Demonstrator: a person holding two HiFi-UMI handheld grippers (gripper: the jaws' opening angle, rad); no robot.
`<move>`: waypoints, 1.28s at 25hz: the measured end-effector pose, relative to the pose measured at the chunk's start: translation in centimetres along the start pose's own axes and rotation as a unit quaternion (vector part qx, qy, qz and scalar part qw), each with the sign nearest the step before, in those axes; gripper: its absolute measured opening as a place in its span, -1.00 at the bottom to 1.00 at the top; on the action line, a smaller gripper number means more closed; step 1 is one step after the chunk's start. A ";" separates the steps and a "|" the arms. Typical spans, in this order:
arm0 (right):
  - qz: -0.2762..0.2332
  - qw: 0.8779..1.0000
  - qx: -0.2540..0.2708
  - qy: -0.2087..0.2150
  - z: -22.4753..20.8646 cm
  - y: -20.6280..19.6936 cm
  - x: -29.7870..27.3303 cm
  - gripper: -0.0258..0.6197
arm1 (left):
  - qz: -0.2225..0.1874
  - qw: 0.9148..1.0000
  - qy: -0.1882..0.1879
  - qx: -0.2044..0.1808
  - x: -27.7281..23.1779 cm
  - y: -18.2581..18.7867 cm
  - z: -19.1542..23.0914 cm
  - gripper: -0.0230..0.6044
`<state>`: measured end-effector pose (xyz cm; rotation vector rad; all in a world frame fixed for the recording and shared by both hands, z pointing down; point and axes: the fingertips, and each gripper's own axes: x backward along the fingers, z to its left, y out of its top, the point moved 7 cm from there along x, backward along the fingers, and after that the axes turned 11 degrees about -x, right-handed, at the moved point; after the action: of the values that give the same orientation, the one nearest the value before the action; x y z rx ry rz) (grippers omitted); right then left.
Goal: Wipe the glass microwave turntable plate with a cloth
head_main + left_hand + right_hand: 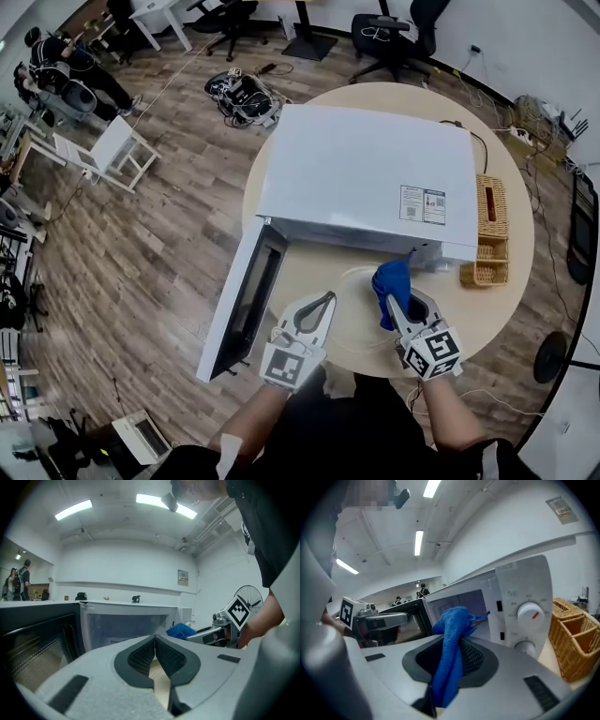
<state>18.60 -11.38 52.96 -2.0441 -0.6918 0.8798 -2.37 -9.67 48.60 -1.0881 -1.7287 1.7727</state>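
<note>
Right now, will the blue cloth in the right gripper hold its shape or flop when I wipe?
Likely floppy: the blue cloth sags in folds over the right gripper, whose jaws pinch it. The bunched tip looks soft and should flatten under pressure. Probably light: a small pinch holds it.

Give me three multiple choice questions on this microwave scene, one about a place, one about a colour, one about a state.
1. Where is the wicker basket relative to the microwave?
A. On top of it
B. On the table, beside its knob end
C. Inside it

2. What colour is the cloth in the right gripper?
A. Blue
B. Red
C. White

3. How is the microwave door?
A. Shut
B. Taken off
C. Swung open

Answers: 1 B, the head view shows it on the tabletop next to the microwave. 2 A, the right gripper view shows blue fabric pinched between the jaws. 3 C, the head view shows it swung out from the cavity.
</note>
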 end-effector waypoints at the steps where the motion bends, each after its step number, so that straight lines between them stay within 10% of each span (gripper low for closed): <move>1: 0.009 1.000 0.000 0.005 0.2 -0.6 -0.5 -0.70 | 0.004 1.000 0.005 0.004 0.3 -0.4 0.1 -0.91; 15: 0.133 0.987 0.066 0.064 3.8 -7.5 -6.9 -0.70 | 0.046 0.997 0.056 0.015 4.0 -5.1 1.6 -0.91; 32: 0.278 0.928 0.223 0.106 8.1 -14.2 -10.2 -0.70 | 0.068 0.995 0.065 0.028 5.9 -6.3 1.7 -0.91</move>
<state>3.73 -7.35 64.49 -1.8873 0.2189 0.9933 -8.54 -5.44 53.15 -1.2933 -1.5525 1.7767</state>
